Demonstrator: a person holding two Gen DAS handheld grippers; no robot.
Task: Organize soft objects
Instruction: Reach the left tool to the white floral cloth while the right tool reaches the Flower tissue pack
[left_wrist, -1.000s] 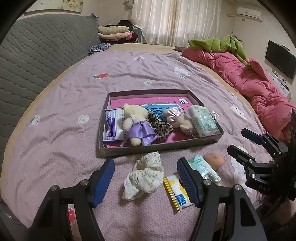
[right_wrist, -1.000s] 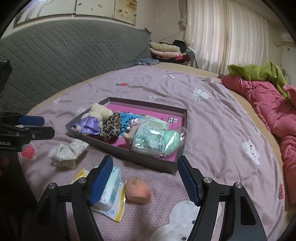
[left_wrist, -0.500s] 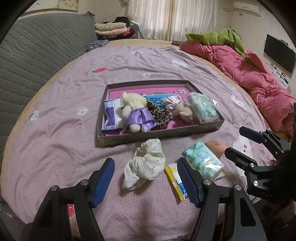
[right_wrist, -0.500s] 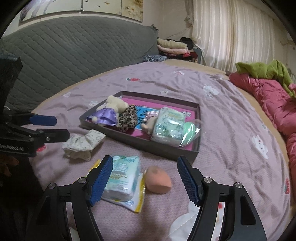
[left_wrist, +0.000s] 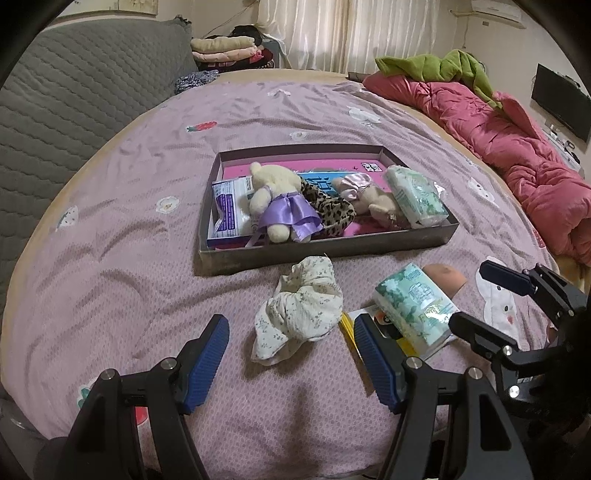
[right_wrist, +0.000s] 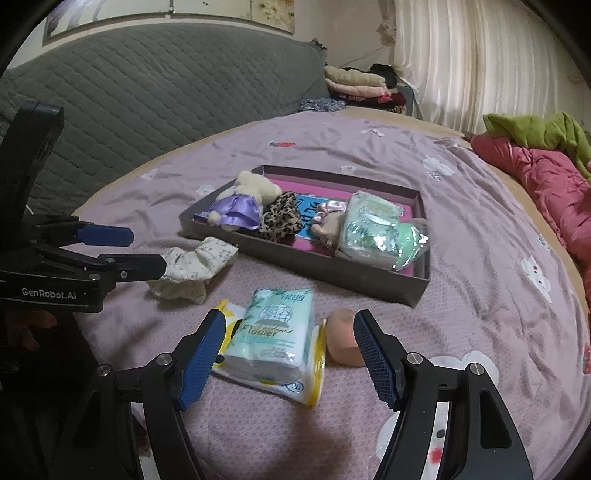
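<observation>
Currently, left wrist view: left gripper (left_wrist: 290, 363) hangs wide open, empty, w/ the floral scrunchie (left_wrist: 301, 312) lying between and just ahead of its pads on the bedspread (left_wrist: 110, 258), lined up, apparently, as next pick. Tray (left_wrist: 325, 251) sits beyond, already holding plush bear (left_wrist: 280, 206), leopard scrunchie (left_wrist: 330, 210) and a tissue pack (left_wrist: 415, 195).

Right wrist view: right gripper (right_wrist: 290, 360) is also wide open, nothing gripped. Loose tissue pack (right_wrist: 275, 330) rests on a yellow wipes packet (right_wrist: 303, 387) between the pads; peach sponge (right_wrist: 343, 341) sits just beside the right pad. Approach likely targets the pack; both items remain outside the tray.
</observation>
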